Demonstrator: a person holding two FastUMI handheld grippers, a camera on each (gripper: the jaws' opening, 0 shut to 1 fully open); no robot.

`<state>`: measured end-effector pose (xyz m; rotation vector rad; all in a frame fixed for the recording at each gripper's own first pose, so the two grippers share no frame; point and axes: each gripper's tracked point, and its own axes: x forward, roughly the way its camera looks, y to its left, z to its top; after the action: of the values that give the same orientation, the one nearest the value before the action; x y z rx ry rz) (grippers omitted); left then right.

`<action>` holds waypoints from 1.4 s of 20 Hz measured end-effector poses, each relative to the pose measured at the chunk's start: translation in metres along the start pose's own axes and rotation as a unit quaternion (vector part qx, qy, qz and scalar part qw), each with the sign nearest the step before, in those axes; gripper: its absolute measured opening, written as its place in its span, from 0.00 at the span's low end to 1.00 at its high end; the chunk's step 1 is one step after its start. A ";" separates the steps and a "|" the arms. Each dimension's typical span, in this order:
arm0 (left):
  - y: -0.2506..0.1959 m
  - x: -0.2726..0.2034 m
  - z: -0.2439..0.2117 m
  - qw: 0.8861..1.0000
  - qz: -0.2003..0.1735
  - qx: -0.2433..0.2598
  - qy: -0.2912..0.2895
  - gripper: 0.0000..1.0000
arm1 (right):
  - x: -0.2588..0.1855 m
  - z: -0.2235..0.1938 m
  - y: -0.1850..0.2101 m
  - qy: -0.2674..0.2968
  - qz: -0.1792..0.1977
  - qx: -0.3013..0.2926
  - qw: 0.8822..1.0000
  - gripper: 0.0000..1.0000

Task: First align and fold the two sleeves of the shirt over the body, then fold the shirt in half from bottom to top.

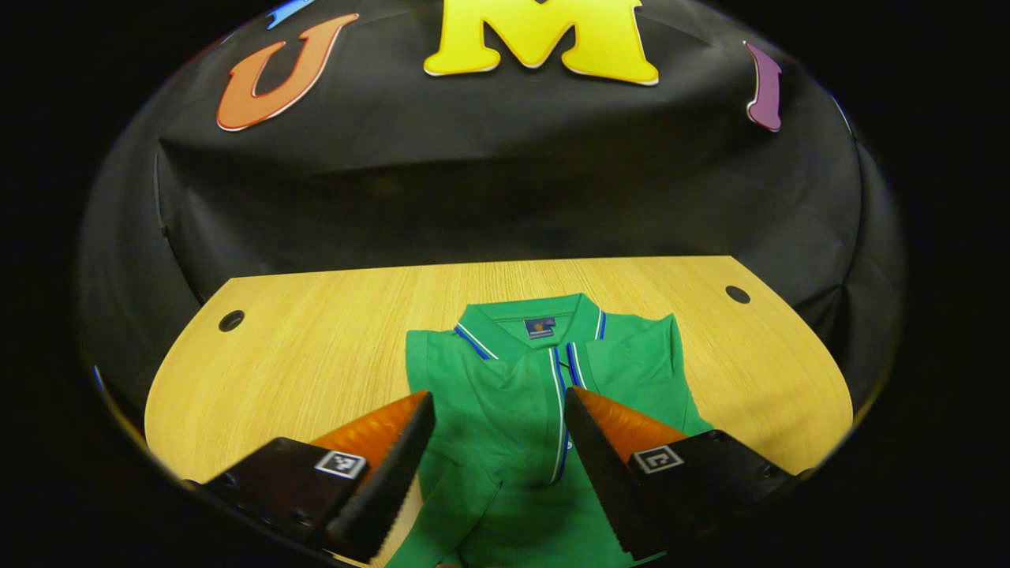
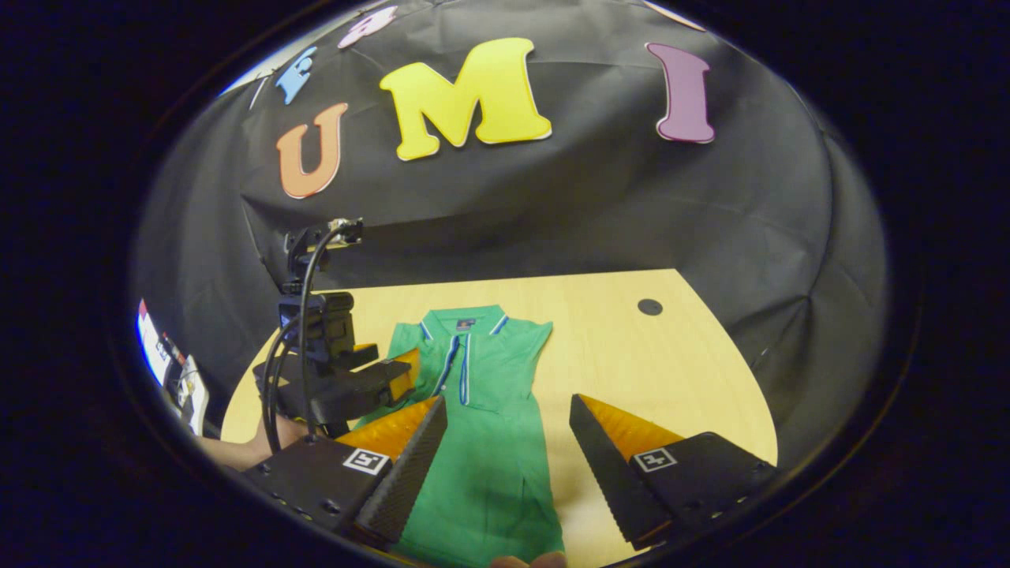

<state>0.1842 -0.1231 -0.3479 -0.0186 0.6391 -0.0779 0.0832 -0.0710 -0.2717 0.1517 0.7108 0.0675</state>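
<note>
1. On the wooden surface (image 1: 316,331) the green shirt (image 1: 505,410) lay flat, collar toward the booth wall, both sleeves apparently folded over the body.
2. Above its lower part the left hand-held gripper (image 1: 499,442) hovered with fingers wide apart, holding nothing.
3. Over the shirt's other edge the right hand-held gripper (image 2: 509,450) was likewise spread and empty.
4. For the bottom-to-top fold, each should probably pinch a hem corner, lift evenly together, and lay the hem level with the collar (image 1: 536,323).
</note>
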 end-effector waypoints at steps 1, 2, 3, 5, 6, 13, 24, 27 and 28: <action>0.000 -0.008 0.010 1.000 -0.002 -0.009 -0.016 1.00 | -0.002 0.005 0.003 -0.010 0.004 -0.011 1.000 0.96; 0.001 -0.017 0.016 0.999 -0.001 -0.014 -0.030 1.00 | -0.004 0.012 0.007 -0.021 0.010 -0.024 0.999 0.96; 0.005 -0.027 0.024 0.999 0.006 -0.016 -0.043 1.00 | -0.004 0.018 0.011 -0.033 0.017 -0.038 0.999 0.96; 0.011 -0.053 0.037 0.998 0.014 -0.024 -0.064 1.00 | -0.008 0.027 0.018 -0.051 0.030 -0.065 0.996 0.96; 0.014 -0.066 0.041 0.997 0.019 -0.030 -0.072 1.00 | -0.013 0.030 0.021 -0.058 0.035 -0.073 0.995 0.96; 0.041 -0.177 0.039 0.991 0.029 -0.054 -0.123 1.00 | -0.071 0.004 0.026 -0.088 0.033 -0.061 0.994 0.96; 0.056 -0.310 -0.067 0.991 0.012 -0.016 -0.132 1.00 | -0.172 -0.117 -0.002 -0.085 -0.013 -0.079 0.993 0.97; 0.061 -0.313 -0.102 0.993 0.010 -0.010 -0.114 1.00 | -0.175 -0.150 -0.016 -0.069 -0.024 -0.084 0.994 0.98; 0.064 -0.312 -0.112 0.994 0.011 -0.007 -0.107 1.00 | -0.172 -0.160 -0.020 -0.064 -0.026 -0.084 0.994 0.96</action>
<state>-0.1282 -0.0343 -0.2549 -0.0340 0.4249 -0.0496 -0.1511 -0.0918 -0.2833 -0.0237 0.5770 0.0663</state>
